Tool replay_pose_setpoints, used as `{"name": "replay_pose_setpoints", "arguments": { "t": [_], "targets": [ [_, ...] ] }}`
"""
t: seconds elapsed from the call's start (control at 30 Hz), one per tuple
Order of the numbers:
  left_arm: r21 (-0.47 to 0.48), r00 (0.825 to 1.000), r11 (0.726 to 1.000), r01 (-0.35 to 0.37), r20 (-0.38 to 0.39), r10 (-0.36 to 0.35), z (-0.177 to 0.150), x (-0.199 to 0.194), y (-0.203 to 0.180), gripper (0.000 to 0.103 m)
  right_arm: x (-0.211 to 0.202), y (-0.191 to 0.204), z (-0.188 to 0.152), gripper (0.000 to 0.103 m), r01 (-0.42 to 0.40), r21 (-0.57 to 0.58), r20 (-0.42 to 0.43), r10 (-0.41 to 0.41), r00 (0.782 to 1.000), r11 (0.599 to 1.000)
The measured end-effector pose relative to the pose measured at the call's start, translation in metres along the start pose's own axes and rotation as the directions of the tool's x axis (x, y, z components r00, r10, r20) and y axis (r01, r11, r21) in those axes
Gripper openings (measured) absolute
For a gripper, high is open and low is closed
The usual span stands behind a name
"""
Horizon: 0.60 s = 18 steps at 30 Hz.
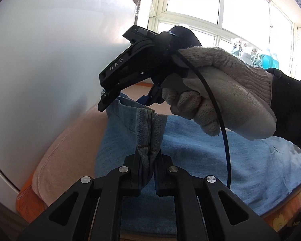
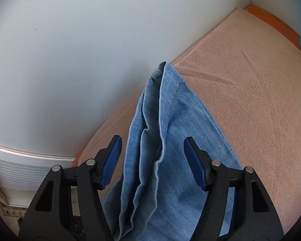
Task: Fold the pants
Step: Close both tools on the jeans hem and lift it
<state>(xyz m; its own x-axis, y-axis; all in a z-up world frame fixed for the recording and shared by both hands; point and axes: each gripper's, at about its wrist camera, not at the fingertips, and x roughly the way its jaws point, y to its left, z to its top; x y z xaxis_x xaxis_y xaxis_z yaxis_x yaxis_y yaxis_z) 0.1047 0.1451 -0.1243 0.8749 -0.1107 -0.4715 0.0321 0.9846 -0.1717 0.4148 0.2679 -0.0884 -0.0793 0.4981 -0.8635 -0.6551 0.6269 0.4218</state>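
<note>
Denim: light blue denim pants (image 2: 170,140) lie on a peach fleece blanket (image 2: 250,100).
Left gripper (image 1: 148,160): clamped shut on a seam.
Right gripper (image 2: 152,160): jaws apart, straddling bunched cloth, not pinching.
Advice: close on all layers before lifting.

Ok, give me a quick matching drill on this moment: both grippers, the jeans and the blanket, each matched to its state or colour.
1. left gripper
2. right gripper
3. jeans
4. blanket

a. pale pink
b. open, fabric between the fingers, untouched
c. light blue
d. shut on a seam of the jeans

Pairs: 1-d, 2-b, 3-c, 4-a
</note>
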Motion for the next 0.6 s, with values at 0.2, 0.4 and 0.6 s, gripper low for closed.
{"name": "replay_pose_setpoints", "arguments": {
  "t": [0.2,0.4,0.6],
  "targets": [
    [-0.065,0.998,0.996,0.068,0.02,-0.067,0.008,-0.016,0.013,0.007,-0.031,-0.001,-0.008,0.011,-0.039,0.006,0.077,0.038,0.996,0.999],
    [-0.054,0.981,0.985,0.162,0.117,-0.155,0.043,-0.05,0.011,0.007,-0.109,0.018,-0.018,0.01,-0.059,-0.021,0.234,0.063,0.97,0.998],
    [0.036,0.948,0.967,0.252,0.19,-0.254,0.08,-0.077,-0.013,0.007,-0.183,0.03,-0.045,0.01,-0.011,-0.047,0.35,0.027,0.937,0.999]
  ]
}}
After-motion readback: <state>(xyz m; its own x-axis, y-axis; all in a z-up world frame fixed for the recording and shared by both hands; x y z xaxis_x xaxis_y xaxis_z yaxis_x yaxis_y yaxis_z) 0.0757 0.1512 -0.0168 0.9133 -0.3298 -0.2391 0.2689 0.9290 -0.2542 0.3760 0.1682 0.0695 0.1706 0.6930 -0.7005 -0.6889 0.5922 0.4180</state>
